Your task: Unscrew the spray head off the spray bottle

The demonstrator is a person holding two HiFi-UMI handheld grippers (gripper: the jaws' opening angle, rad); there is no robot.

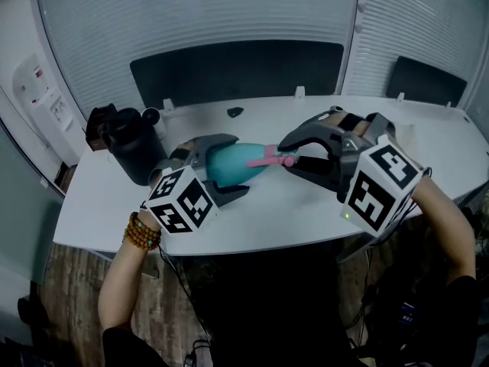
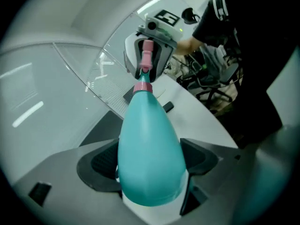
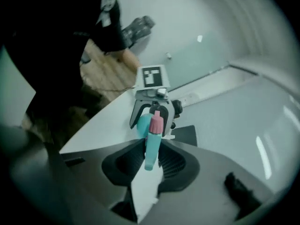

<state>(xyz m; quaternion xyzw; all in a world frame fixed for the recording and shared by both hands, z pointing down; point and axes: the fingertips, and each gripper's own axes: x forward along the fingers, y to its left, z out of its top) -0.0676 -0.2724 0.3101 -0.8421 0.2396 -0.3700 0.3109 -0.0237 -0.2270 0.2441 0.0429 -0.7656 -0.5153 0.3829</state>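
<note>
So at this point the job looked barely started, or at best mid-twist. The left gripper (image 1: 241,167) was clamped around the fat lower body of the teal, teardrop-shaped plastic spray bottle (image 1: 233,164), one pad (image 2: 101,163) pressed on each side of it. The bottle lay on its side, lifted off the white table (image 1: 306,205), with the neck pointing away from the left fingers and straight at the right ones.

The right gripper (image 1: 286,157) had its fingers closed on the small pink-and-teal plastic spray head (image 1: 273,157). In the right gripper view the thin teal end of the head (image 3: 152,135) sat squeezed between the two dark pads, with the pink part just past the fingertips.

As far as I could tell the head was not off yet. From the left gripper view the pink collar looked seated on the neck, in line with the bottle (image 2: 150,144), with no gap I could make out. Whether the thread had loosened at all, no idea. My guess is that most of the turning was left, then pulling the head clear.

The bottle itself looked smooth, glossy and clean, with no label showing.
</note>
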